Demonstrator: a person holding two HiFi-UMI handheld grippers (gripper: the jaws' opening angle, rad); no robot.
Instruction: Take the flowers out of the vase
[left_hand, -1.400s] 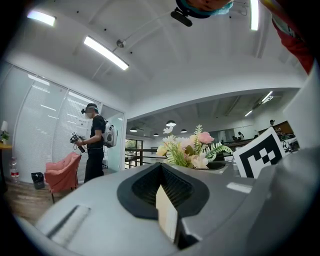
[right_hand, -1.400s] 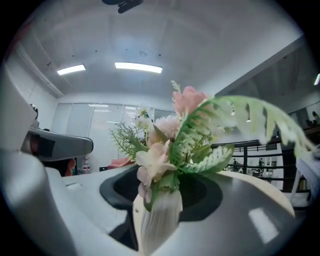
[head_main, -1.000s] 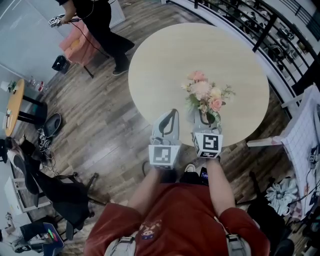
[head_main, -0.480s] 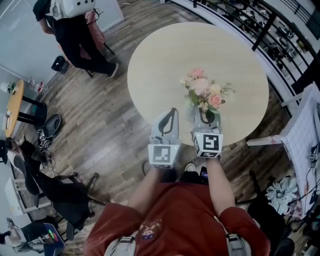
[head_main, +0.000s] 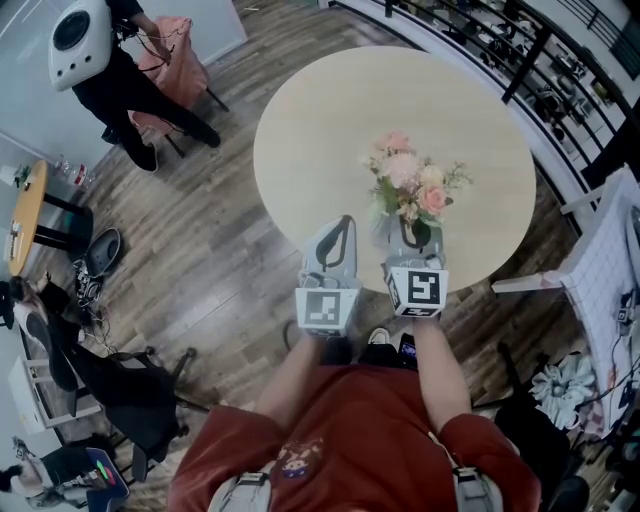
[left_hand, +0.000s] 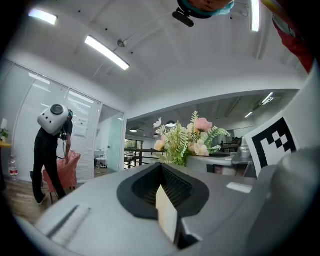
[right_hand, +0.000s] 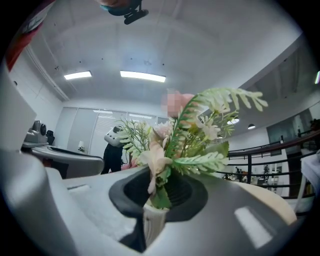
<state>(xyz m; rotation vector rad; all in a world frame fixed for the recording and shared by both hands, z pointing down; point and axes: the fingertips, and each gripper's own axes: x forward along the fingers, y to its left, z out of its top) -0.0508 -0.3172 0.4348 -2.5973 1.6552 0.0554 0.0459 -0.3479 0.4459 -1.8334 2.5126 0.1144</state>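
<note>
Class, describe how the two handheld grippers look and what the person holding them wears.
Both the left gripper and right gripper have smooth light-grey teardrop-shaped shells with black-lined jaw openings and cream pads. Each carries a white cube with black square markers. The person wears a red short-sleeved shirt.

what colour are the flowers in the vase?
Pink, peach and cream flowers; clearest in the head view.
</note>
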